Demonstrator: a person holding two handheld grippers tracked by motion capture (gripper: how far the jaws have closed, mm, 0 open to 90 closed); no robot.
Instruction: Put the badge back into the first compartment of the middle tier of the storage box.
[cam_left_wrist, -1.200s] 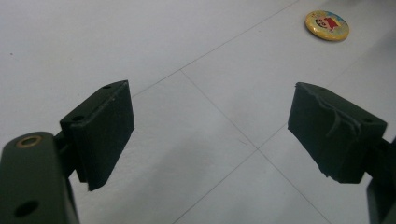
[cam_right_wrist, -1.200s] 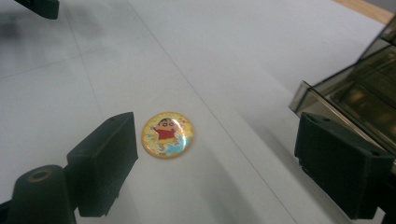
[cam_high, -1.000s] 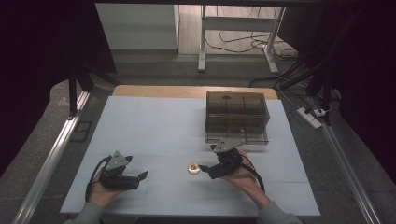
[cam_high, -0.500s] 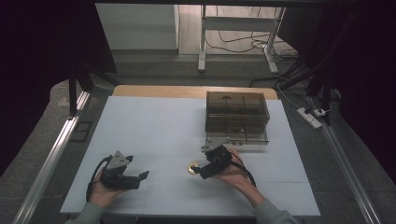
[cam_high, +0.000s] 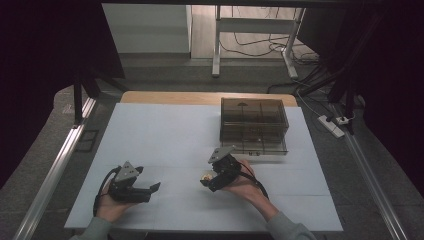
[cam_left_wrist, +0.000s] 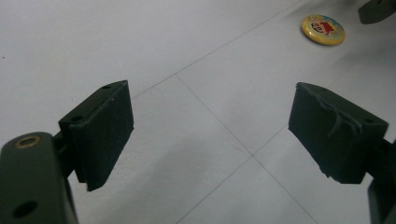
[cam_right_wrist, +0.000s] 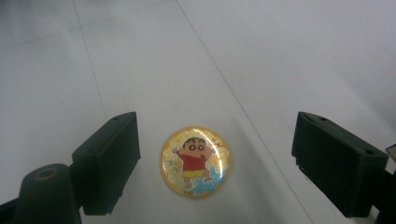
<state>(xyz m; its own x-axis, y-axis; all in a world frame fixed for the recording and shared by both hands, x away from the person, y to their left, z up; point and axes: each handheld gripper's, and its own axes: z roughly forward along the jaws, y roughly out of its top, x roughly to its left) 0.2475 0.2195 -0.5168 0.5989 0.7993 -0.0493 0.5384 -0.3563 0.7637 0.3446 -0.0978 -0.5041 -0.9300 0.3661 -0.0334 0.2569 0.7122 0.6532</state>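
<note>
The badge (cam_right_wrist: 195, 161) was seen flat on the white table (cam_high: 165, 135), low in frame centre, between the right gripper (cam_right_wrist: 215, 161)'s spread jaws, which had just been closing, untouched. The left gripper (cam_left_wrist: 210, 135), lower left, was held open. A brown compartment box (cam_high: 254, 125) was seen beyond.

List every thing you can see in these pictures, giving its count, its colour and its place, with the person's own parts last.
Cartoon badge: one, round, yellow with a red-shirted figure, flat on the table between the right gripper's open jaws.
Compartment box: one, smoky transparent brown, far right part of the table.
Table: one, white top with a wooden far edge.
Power strip: one, white, on the floor to the right.
Left gripper: one, black, jaws open, near left of the table.
Right gripper: one, black, over the badge, jaws just closing a little, not touching it.
Hands: two, one on each gripper.
</note>
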